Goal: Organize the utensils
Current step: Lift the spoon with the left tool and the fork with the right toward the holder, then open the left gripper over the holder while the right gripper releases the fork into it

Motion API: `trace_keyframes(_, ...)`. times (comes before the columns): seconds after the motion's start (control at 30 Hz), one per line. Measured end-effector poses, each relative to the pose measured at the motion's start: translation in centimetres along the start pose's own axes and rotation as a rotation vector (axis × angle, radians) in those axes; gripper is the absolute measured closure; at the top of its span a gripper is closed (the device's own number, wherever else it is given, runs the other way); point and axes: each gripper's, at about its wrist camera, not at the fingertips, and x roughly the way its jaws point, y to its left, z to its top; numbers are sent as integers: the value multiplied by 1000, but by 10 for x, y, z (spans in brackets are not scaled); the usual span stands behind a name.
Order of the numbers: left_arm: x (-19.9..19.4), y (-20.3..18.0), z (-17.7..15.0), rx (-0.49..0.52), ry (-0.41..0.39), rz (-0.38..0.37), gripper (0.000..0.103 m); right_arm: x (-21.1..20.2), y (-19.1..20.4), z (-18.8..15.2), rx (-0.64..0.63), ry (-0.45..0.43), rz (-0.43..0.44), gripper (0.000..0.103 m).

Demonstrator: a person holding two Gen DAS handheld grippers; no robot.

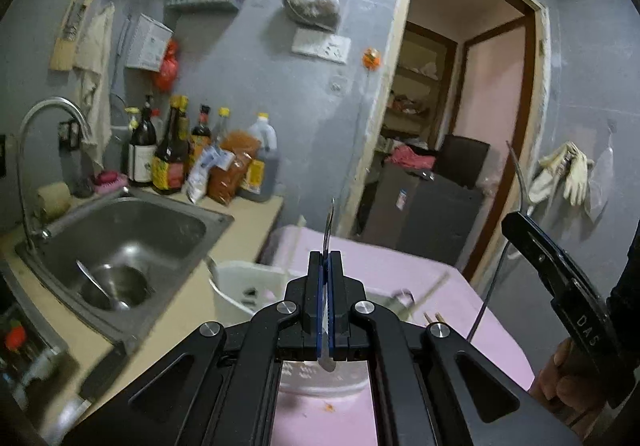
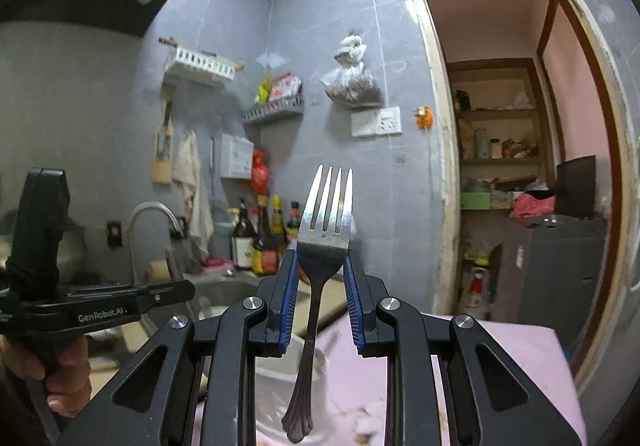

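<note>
In the left wrist view my left gripper [image 1: 325, 258] is shut on a thin metal utensil [image 1: 329, 224] seen edge-on; its tip sticks up past the pads and its other end hangs behind them. At the right edge a hand holds my right gripper [image 1: 516, 224], from which the fork [image 1: 520, 174] rises. In the right wrist view the right gripper [image 2: 320, 270] is shut on the fork [image 2: 326, 222] just below its head, tines up and patterned handle hanging down. The left gripper [image 2: 180, 290] shows at the left, held by a hand.
A pink-covered table [image 1: 400, 258] lies below both grippers, with a white container [image 1: 240, 286] and chopsticks [image 1: 434, 286] on it. To the left is a steel sink [image 1: 192, 222] with a spoon [image 1: 100, 286] in it, a tap and sauce bottles [image 1: 172, 154]. An open doorway [image 1: 460, 106] is ahead.
</note>
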Motion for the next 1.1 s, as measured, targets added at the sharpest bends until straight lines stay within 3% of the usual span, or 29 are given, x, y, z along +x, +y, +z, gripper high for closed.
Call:
trace_keyframes(0.17, -7, 12, 23, -9, -29, 40, 103, 15, 8, 20, 23, -56, 57, 83)
trace_keyframes(0.3, 2, 18, 34, 6, -8, 78, 103, 34, 15, 25, 23, -66, 81, 83)
trace_keyframes(0.5, 39, 32, 37, 14, 49, 113, 103, 64, 19, 12, 4, -13, 70, 83)
trace_keyframes(0.73, 74, 40, 15, 2, 142, 112, 103, 90, 16, -16, 6, 79, 60, 83)
trace_keyframes(0.9, 84, 43, 2, -27, 195, 92, 103, 95, 10, -28, 23, 137, 56, 83)
trace_keyframes(1.1, 82, 42, -4, -44, 196, 71, 102, 93, 8, -34, 11, 162, 48, 80)
